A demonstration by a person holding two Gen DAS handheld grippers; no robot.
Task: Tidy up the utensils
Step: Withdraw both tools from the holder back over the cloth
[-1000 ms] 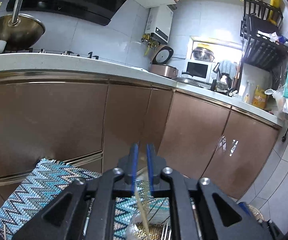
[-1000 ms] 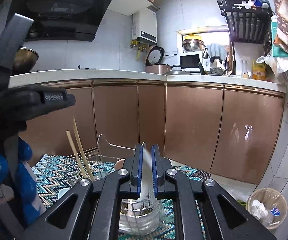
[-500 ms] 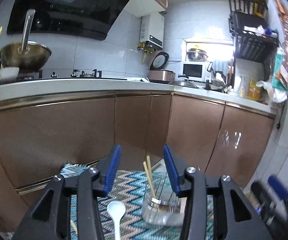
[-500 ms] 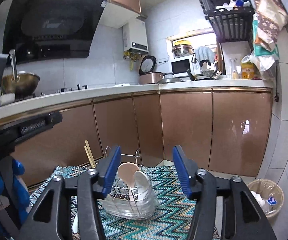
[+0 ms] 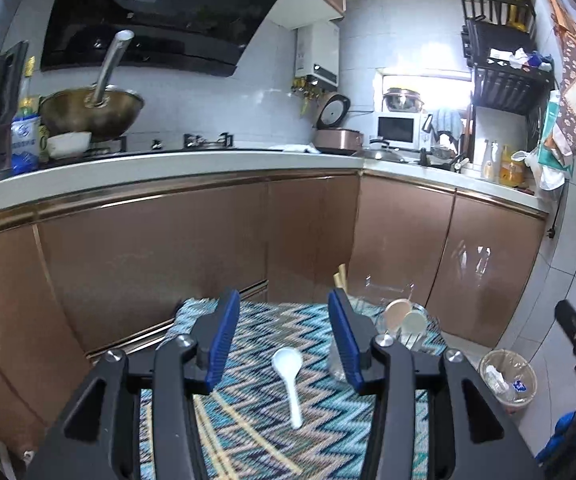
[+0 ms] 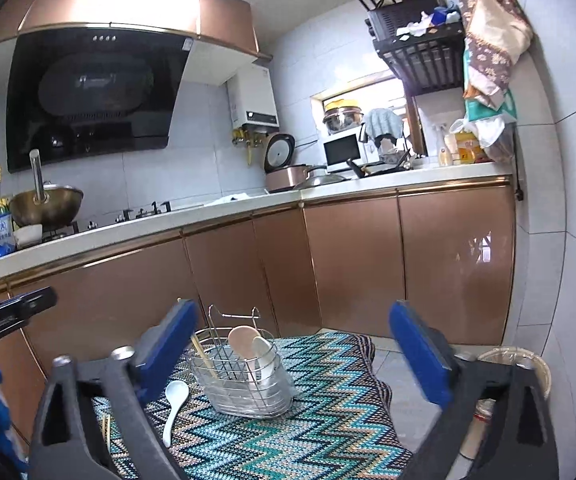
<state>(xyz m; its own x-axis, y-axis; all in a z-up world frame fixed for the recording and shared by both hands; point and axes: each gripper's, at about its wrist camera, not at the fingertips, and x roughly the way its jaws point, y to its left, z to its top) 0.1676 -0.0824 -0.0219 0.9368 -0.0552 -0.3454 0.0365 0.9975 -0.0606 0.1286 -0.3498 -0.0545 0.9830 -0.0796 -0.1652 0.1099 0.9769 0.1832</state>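
A wire utensil holder (image 6: 243,376) stands on a zigzag-patterned cloth (image 6: 308,420). It holds a beige spoon (image 6: 241,338), a white spoon (image 6: 263,350) and wooden chopsticks (image 6: 203,354). A loose white spoon (image 6: 175,404) lies on the cloth left of the holder; it also shows in the left wrist view (image 5: 290,376). My right gripper (image 6: 292,360) is open wide and empty, above and in front of the holder. My left gripper (image 5: 283,336) is open and empty, above the loose spoon, with the holder (image 5: 400,328) to its right.
Brown cabinets (image 6: 348,256) and a white counter (image 6: 207,216) run behind the cloth. A wok (image 5: 91,110) sits on the stove. A waste bin (image 5: 508,380) stands on the tiled floor to the right. More chopsticks (image 6: 105,434) lie at the cloth's left edge.
Both grippers went from shut to open: the left let chopsticks go into the holder, the right let a white spoon go into it. Both pulled back and up.
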